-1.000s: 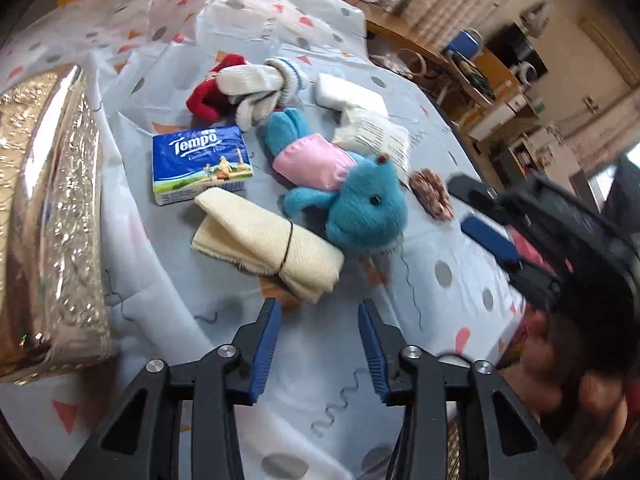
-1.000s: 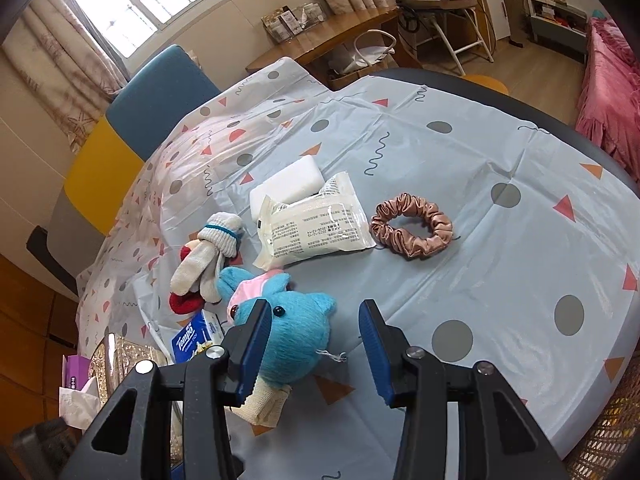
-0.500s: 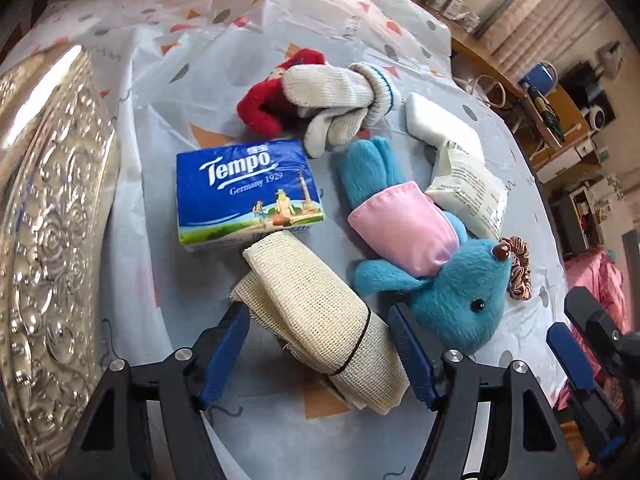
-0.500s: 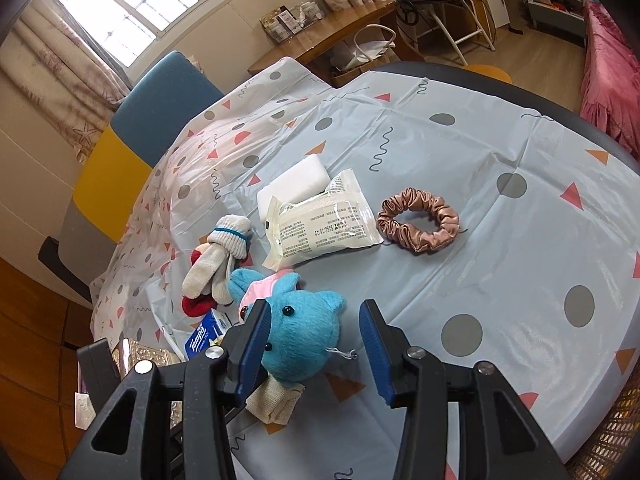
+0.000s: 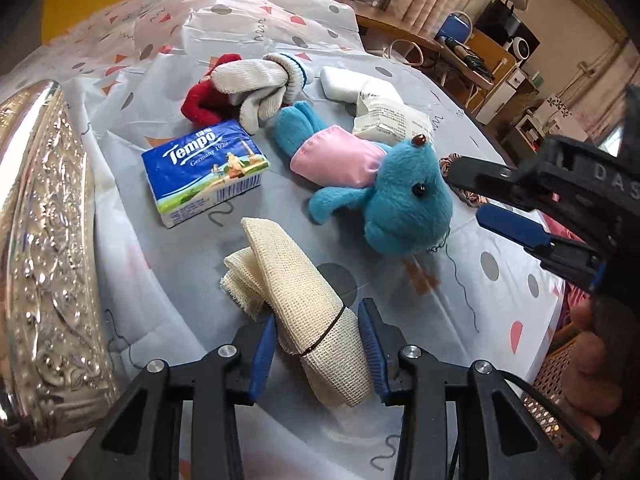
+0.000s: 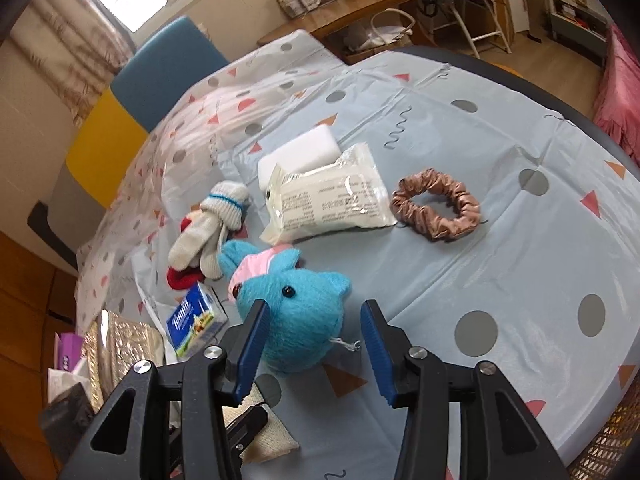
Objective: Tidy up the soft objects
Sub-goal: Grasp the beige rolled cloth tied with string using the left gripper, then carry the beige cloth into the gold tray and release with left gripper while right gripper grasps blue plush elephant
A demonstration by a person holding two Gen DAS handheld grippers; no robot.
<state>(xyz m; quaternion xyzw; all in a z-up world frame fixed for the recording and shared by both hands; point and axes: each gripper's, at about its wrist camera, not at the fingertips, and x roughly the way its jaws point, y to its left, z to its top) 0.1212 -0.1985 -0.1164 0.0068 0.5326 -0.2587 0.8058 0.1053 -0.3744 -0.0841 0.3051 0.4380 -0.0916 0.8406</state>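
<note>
A cream mesh cloth roll bound by a dark band lies on the tablecloth. My left gripper is open with its jaws on either side of the roll's near end. A blue plush toy with a pink shirt lies beyond it. My right gripper is open and empty, hovering close over the plush toy's head; it also shows in the left wrist view. White and red gloves, a Tempo tissue pack and a brown scrunchie lie around.
An embossed silver box stands at the left edge. A white sponge and a wipes packet lie behind the toy. A blue and yellow chair stands past the table. The table's edge curves at right.
My left gripper has moved forward and narrowed around the cloth roll's near end. My right gripper has come lower and closer over the plush toy's head.
</note>
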